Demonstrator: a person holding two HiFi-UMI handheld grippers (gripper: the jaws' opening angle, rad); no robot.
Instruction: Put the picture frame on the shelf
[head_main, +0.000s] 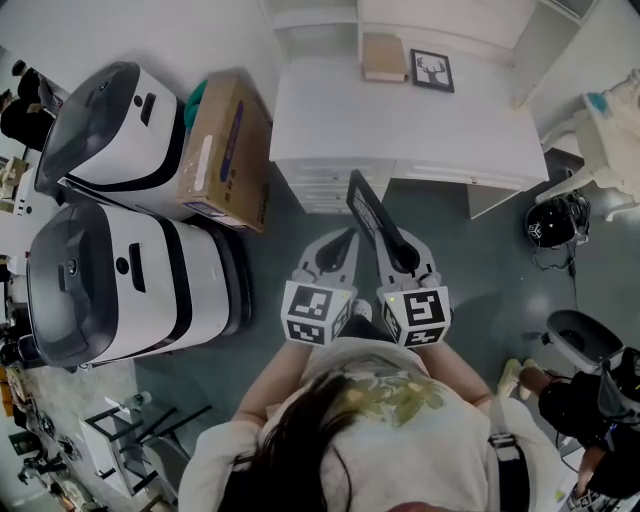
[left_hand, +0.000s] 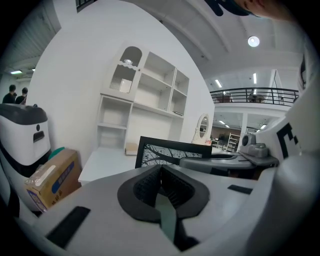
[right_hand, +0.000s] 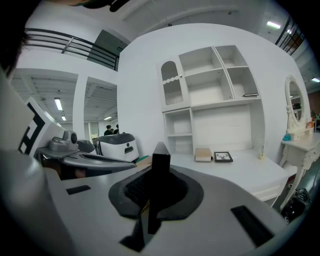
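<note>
picture frame (right_hand: 161, 167) clamped edge-on in jaws of the right gripper (right_hand: 159, 192).

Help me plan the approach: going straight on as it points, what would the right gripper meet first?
Likely the white desk, at its front edge. The picture frame clamped in the right gripper's tongs juts ahead and would touch first. Depth is unclear, so it might clear the desktop instead.

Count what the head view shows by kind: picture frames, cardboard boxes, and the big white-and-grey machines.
Picture frames: 2, a held picture frame in the right gripper and a deer picture frame on the white desk
Cardboard boxes: 1
White-and-grey machines: 2
Total: 5
</note>
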